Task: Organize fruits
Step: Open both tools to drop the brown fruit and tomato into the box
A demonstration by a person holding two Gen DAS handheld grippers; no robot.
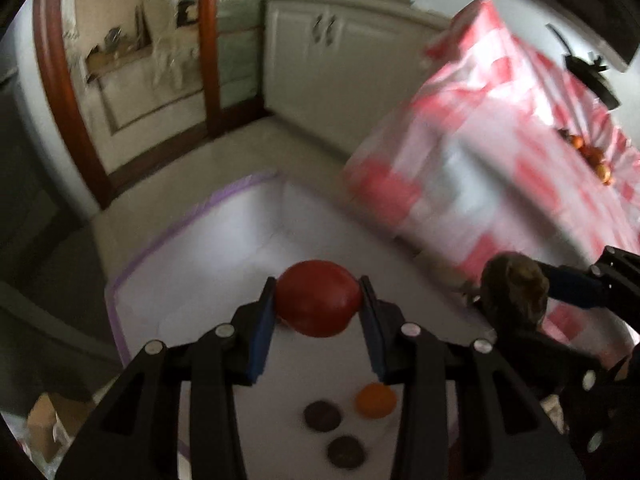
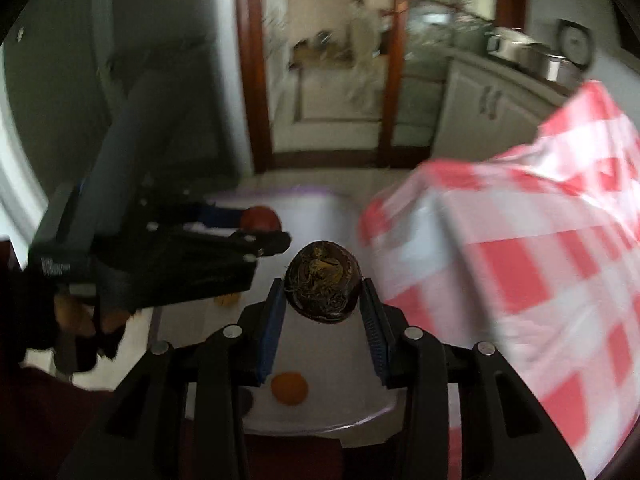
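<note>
Both grippers: black angular linkage arms, silver round pivot screws, blue ribbed fingers (image 2: 273,332) (white lettering illegible).

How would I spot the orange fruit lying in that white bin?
Find the white bin with the purple rim, beside the red-checked cloth. On its floor lies the orange fruit, next to two dark round fruits; it alone there is bright orange.
</note>
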